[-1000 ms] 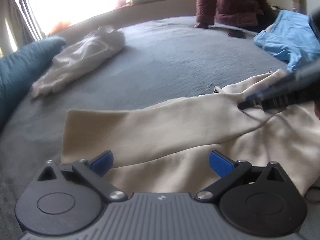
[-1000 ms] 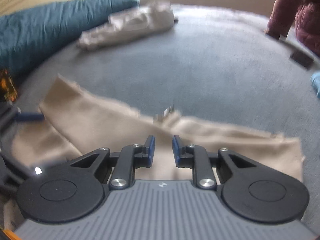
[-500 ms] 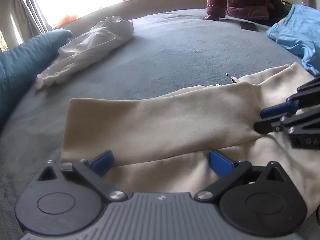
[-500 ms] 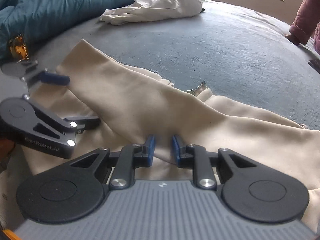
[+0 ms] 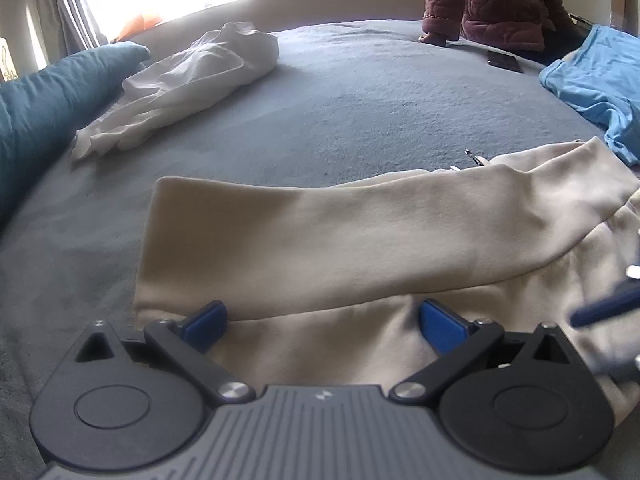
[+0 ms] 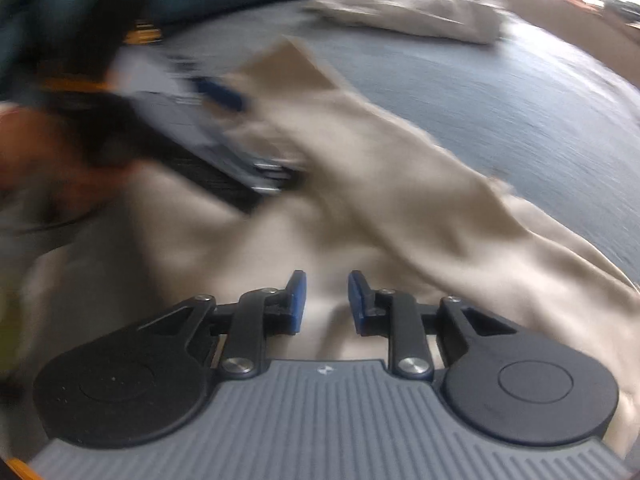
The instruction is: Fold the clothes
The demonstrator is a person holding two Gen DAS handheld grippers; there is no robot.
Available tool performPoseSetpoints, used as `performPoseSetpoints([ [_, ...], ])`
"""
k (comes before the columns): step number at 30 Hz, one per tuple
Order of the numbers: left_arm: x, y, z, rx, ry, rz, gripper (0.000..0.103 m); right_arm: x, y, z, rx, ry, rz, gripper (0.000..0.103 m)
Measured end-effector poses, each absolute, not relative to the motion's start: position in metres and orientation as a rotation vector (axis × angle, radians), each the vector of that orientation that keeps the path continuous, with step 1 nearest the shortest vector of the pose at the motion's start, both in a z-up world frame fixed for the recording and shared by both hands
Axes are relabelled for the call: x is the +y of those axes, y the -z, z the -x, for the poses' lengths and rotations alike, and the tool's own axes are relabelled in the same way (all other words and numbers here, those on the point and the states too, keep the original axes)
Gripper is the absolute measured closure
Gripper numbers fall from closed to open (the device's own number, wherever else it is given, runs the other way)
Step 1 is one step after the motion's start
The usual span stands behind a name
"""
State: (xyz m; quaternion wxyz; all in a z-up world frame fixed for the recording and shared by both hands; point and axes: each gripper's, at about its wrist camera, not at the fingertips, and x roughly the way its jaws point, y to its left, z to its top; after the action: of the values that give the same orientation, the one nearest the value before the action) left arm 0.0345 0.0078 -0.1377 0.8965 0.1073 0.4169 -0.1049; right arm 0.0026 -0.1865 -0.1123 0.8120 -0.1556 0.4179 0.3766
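A cream garment [image 5: 340, 248] lies on the grey bed, one sleeve folded across its body; it also shows in the right wrist view [image 6: 400, 184]. My left gripper [image 5: 322, 320] is open wide, low over the garment's near edge, with cloth between the blue pads but not pinched. My right gripper [image 6: 326, 302] is over the garment with a narrow gap between the pads and nothing held. The right wrist view is motion-blurred. The left gripper also shows there [image 6: 224, 128], and a blurred right fingertip [image 5: 604, 308] shows at the left view's right edge.
A grey bed cover [image 5: 360, 100] carries a crumpled white garment [image 5: 180, 84], a teal pillow [image 5: 48, 96], a light blue garment [image 5: 596, 80] and a dark phone [image 5: 504, 60]. A maroon jacket [image 5: 492, 0] is at the far edge.
My right gripper has let go of the sleeve, opened slightly and swung back toward the near right, out of the left view. The sleeve stays folded. My left gripper has barely moved.
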Motion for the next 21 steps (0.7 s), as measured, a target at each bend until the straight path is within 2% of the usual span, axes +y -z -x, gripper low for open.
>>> performPoseSetpoints([
  [2,0.011,0.138,-0.034,0.864,0.223,-0.207,0.000,-0.180,0.113,0.007,0.897,-0.868,0.433,0.044],
  [4,0.013,0.137,-0.033,0.859,0.230,-0.201,0.000,-0.172,0.120,0.017,0.901,-0.898,0.563,0.035],
  [8,0.026,0.122,-0.028,0.835,0.250,-0.166,0.001,-0.163,0.129,0.025,0.920,-0.914,0.719,0.037],
  [15,0.098,0.080,-0.018,0.777,0.244,-0.006,0.000,-0.191,0.062,-0.008,0.755,-0.889,0.460,0.036],
  [18,0.126,0.089,-0.025,0.846,0.214,0.050,0.001,-0.194,0.070,-0.022,0.746,-0.819,0.502,0.036],
  [21,0.152,0.102,-0.030,0.932,0.224,0.145,0.001,-0.187,0.104,-0.023,0.821,-0.848,0.622,0.036],
])
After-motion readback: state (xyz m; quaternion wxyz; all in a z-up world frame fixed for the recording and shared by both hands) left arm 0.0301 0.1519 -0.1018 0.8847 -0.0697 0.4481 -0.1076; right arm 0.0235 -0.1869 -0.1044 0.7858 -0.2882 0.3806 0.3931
